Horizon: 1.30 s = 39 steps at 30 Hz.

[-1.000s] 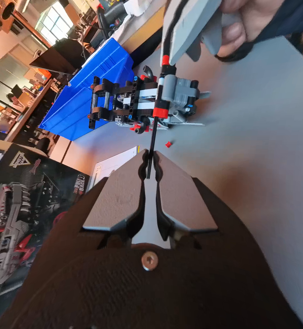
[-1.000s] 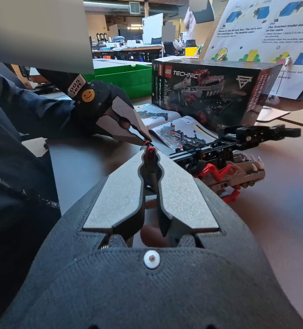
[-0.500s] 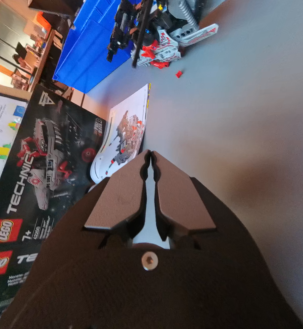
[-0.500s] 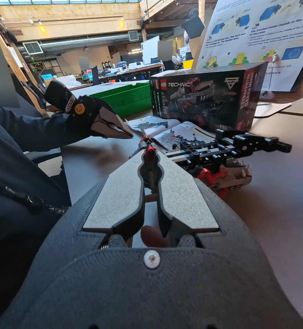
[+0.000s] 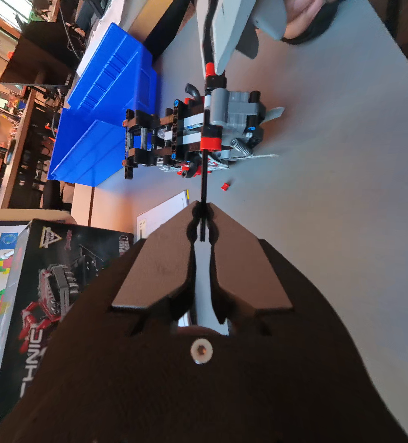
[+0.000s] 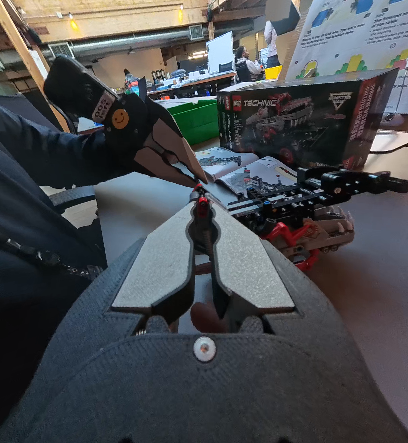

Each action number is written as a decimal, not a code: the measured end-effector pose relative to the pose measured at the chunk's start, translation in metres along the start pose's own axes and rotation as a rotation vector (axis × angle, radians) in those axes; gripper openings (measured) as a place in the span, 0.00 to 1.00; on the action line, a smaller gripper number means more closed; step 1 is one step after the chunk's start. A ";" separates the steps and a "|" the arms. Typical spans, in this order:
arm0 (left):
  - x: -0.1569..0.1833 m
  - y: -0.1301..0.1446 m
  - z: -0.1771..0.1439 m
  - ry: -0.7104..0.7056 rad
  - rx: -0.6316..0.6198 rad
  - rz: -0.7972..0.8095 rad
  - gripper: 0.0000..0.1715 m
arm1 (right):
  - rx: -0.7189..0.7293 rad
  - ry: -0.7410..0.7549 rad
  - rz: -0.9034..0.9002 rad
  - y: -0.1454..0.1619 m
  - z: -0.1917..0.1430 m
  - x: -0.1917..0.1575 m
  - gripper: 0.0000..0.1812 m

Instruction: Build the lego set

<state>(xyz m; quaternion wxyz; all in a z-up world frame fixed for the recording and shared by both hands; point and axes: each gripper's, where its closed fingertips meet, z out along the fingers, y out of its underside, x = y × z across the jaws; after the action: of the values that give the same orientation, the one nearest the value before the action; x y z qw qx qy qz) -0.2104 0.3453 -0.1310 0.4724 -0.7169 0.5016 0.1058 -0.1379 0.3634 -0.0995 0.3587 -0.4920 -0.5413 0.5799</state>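
We see the partly built lego model (image 5: 193,134): a black beam frame, white-grey cross beams, a grey block at one end, a coil spring, red pieces and a toothed grey part low on its side. It rests on the grey worktop (image 5: 330,215). A thin black axle (image 5: 204,182) runs through red bushes on the grey end, both ends gripped. One loose small red piece (image 5: 226,185) lies on the worktop just beside the model.
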 end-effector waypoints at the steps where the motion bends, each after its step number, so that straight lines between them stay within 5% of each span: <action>1: 0.002 0.003 -0.003 0.004 0.000 -0.006 0.00 | -0.012 0.002 -0.016 0.001 0.001 -0.002 0.02; 8: 0.020 0.071 -0.032 0.078 -0.190 -0.016 0.05 | -0.010 -0.002 0.003 0.002 -0.005 -0.003 0.02; 10: 0.016 0.056 -0.035 0.070 -0.175 -0.022 0.25 | -0.009 0.000 0.005 0.002 -0.001 -0.004 0.02; 18: 0.009 -0.077 0.002 0.170 0.111 -0.044 0.20 | -0.004 0.012 0.052 0.002 0.002 -0.006 0.02; 21: 0.015 -0.079 0.022 0.265 0.092 -0.068 0.10 | -0.009 0.014 0.061 0.003 0.001 -0.007 0.02; 25: 0.022 -0.075 0.032 0.321 0.050 -0.066 0.10 | -0.028 0.024 0.071 0.005 0.005 -0.009 0.02; 32: 0.014 -0.068 0.038 0.213 0.076 -0.125 0.09 | -0.020 0.101 0.091 0.006 0.009 -0.002 0.01; 36: 0.014 -0.069 0.036 0.226 0.091 -0.177 0.08 | -0.048 0.202 -0.129 0.003 -0.001 0.002 0.02; 39: -0.008 -0.045 0.035 0.172 0.038 -0.227 0.08 | 0.052 0.324 -0.248 -0.028 -0.048 0.018 0.01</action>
<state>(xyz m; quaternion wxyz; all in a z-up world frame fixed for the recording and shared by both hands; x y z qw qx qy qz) -0.1665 0.3796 -0.1189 0.4500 -0.7665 0.4578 -0.0198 -0.1002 0.3977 -0.0721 0.5223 -0.4989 -0.5177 0.4585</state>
